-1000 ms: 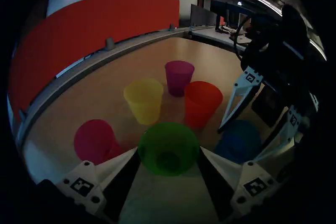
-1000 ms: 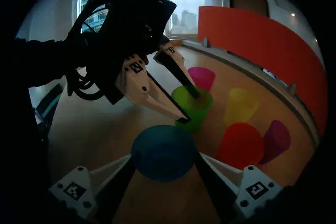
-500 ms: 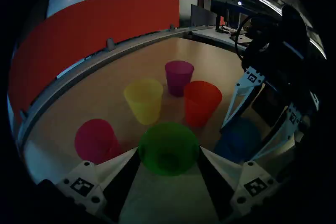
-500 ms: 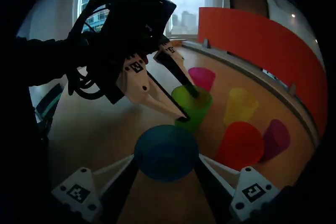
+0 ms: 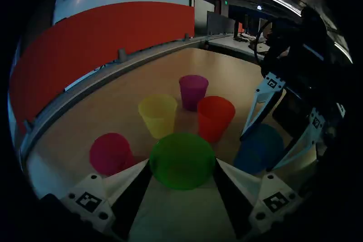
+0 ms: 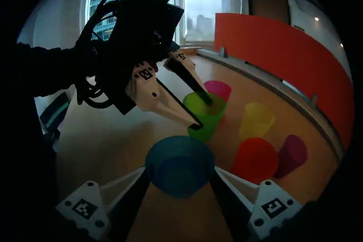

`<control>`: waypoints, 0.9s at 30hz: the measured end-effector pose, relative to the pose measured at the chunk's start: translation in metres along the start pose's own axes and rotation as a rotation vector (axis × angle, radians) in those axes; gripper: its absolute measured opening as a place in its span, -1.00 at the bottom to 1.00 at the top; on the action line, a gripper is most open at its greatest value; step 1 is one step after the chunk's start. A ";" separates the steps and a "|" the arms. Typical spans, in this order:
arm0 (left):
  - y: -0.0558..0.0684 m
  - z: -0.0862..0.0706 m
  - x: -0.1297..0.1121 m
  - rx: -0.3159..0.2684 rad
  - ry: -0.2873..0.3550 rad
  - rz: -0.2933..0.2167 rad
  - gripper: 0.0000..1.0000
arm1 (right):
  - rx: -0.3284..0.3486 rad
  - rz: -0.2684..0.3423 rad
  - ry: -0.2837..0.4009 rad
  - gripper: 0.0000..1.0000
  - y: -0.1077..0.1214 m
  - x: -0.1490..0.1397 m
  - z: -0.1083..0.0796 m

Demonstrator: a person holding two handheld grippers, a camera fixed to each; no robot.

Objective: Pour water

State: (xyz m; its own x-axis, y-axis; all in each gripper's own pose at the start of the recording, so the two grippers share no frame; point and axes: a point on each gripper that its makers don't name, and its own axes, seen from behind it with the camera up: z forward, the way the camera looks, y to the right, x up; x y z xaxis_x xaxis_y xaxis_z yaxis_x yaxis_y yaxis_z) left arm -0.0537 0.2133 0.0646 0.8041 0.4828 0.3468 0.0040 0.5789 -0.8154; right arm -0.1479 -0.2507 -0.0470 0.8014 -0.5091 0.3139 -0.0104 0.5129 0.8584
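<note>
The green cup (image 5: 182, 160) sits between the two fingers of the left gripper (image 5: 182, 164), which is closed partway so that a finger presses on each side of the cup. In the left gripper view its open mouth faces the camera; whether it holds any water cannot be told. In the right gripper view the same green cup (image 6: 206, 115) stands roughly upright low over the desk (image 6: 104, 142), clamped by the left gripper (image 6: 203, 115), but whether its base touches the wood is unclear.

The blue cup (image 6: 179, 165) is held the same way in the right gripper (image 6: 179, 170), one finger against each flank, mouth toward the camera. In the left gripper view the blue cup (image 5: 258, 149) is just to the right of the green one, apart from it, with the right gripper (image 5: 256, 155) closed around it.

Four more cups stand on the desk (image 5: 136, 83) beyond the green one: a yellow cup (image 5: 158, 115) and an orange cup (image 5: 214, 117) nearest, a purple cup (image 5: 193, 91) behind and between them, and a pink cup (image 5: 110, 153) off to the left. A red partition (image 5: 90, 37) runs along the far edge of the desk. In the right gripper view a dark sleeve (image 6: 45, 67) leads to the left gripper, and tall windows (image 6: 199, 1) show behind it.
</note>
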 end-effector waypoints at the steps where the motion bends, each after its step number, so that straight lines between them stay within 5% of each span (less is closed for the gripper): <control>1: 0.000 -0.003 0.002 0.002 0.007 -0.001 0.76 | -0.002 0.000 0.004 0.78 0.000 0.002 -0.002; 27: -0.010 -0.076 0.049 0.111 0.173 0.008 0.76 | -0.099 0.027 0.158 0.78 0.015 0.056 -0.059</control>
State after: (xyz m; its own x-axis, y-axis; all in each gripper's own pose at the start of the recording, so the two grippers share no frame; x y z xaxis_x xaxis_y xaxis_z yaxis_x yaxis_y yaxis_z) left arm 0.0310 0.1810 0.0548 0.8939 0.3734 0.2481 -0.0608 0.6493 -0.7581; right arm -0.0679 -0.2305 -0.0406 0.8858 -0.3835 0.2615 0.0201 0.5945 0.8038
